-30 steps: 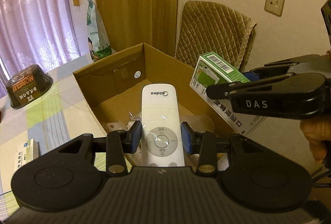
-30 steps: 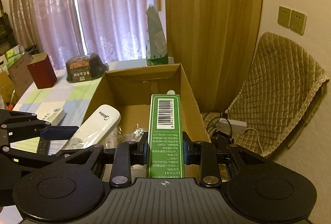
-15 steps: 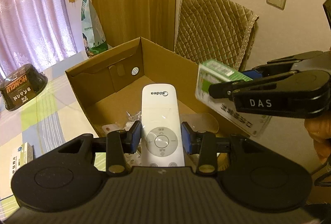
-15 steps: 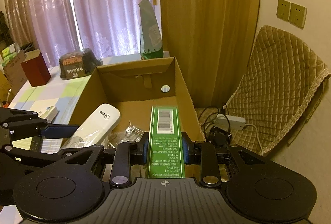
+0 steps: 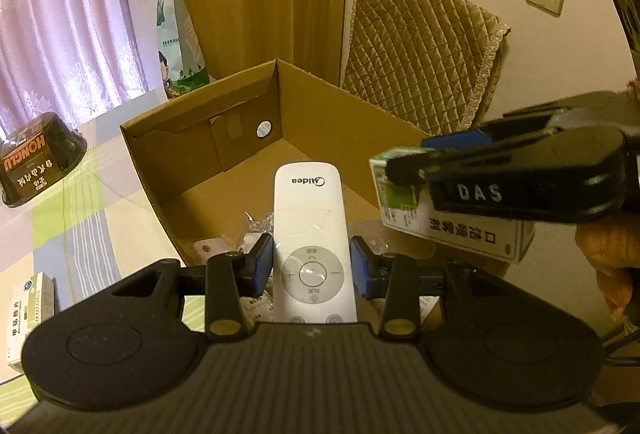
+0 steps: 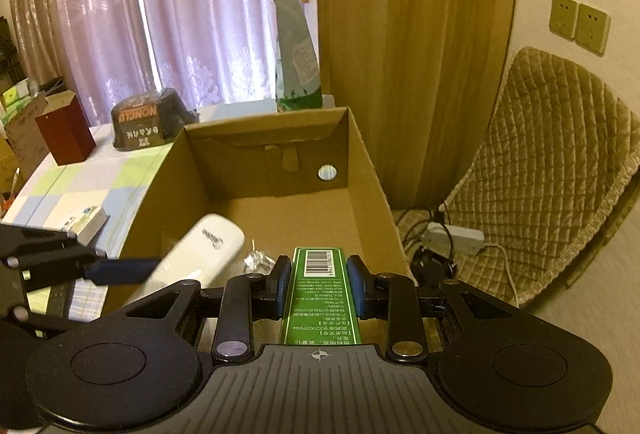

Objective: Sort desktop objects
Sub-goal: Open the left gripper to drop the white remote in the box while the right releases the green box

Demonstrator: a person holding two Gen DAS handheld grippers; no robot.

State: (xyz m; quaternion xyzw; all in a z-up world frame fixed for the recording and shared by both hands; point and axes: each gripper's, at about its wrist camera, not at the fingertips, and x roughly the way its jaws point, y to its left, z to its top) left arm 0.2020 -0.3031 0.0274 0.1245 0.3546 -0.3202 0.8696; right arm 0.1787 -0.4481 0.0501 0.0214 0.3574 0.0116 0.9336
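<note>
A home: lace curtains (image 6: 120, 13), quilted chair (image 5: 424, 53), checked tablecloth (image 5: 72, 226).

"Midea" on white remote (image 5: 310, 230), "DAS" on right gripper (image 5: 404, 169), "HONGLU" on black bowl (image 5: 36, 159).

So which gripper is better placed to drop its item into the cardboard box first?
Probably the left. Its jaws hold the white remote over the open cardboard box, above the small packets on the floor. The right gripper, shut on the green carton, sits nearer the box's right wall.
</note>
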